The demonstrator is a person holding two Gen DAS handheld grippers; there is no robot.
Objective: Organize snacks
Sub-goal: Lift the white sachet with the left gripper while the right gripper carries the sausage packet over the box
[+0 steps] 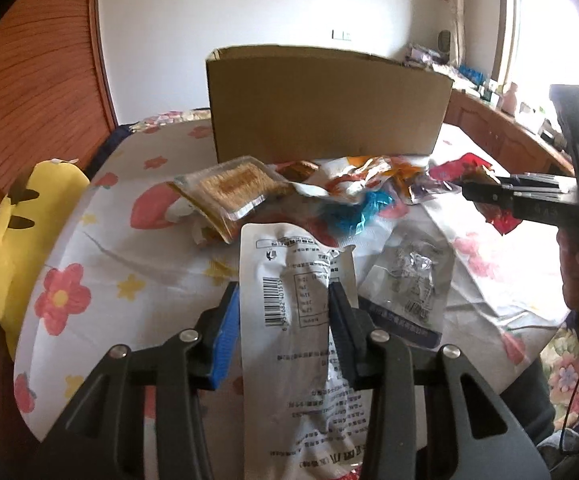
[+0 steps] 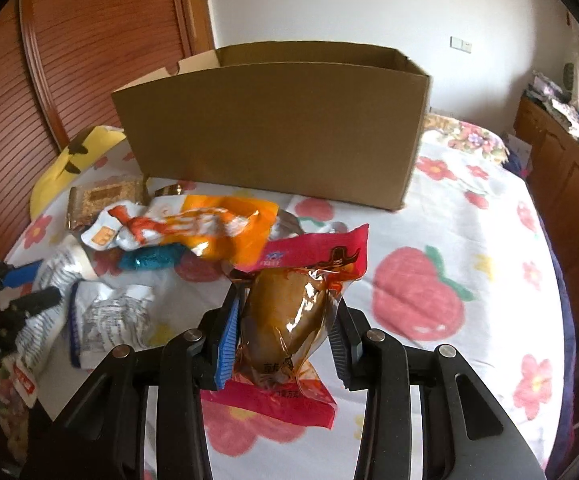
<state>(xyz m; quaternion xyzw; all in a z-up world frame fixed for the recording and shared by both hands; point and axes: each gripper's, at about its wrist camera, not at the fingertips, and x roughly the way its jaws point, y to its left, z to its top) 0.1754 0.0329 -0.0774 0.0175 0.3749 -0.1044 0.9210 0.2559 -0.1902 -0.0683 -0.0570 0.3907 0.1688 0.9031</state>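
Note:
My left gripper (image 1: 285, 296) is shut on a white snack packet (image 1: 289, 264) with a barcode, held above the bed. My right gripper (image 2: 285, 300) is shut on a red packet (image 2: 289, 312) with a brown drumstick inside; it also shows at the right of the left wrist view (image 1: 485, 192). An open cardboard box (image 1: 325, 104) stands upright behind the snack pile, and it shows in the right wrist view (image 2: 273, 128) too. Loose snacks lie in front of it: a cracker pack (image 1: 233, 188), an orange-white packet (image 2: 193, 228), a blue packet (image 2: 149, 258), a silver packet (image 1: 409, 280).
The flowered bedsheet (image 2: 449, 240) covers the bed. A yellow plush toy (image 1: 17, 240) lies at the left edge. A wooden wardrobe (image 2: 89, 48) stands behind left, and a wooden cabinet (image 2: 569, 184) with clutter is on the right.

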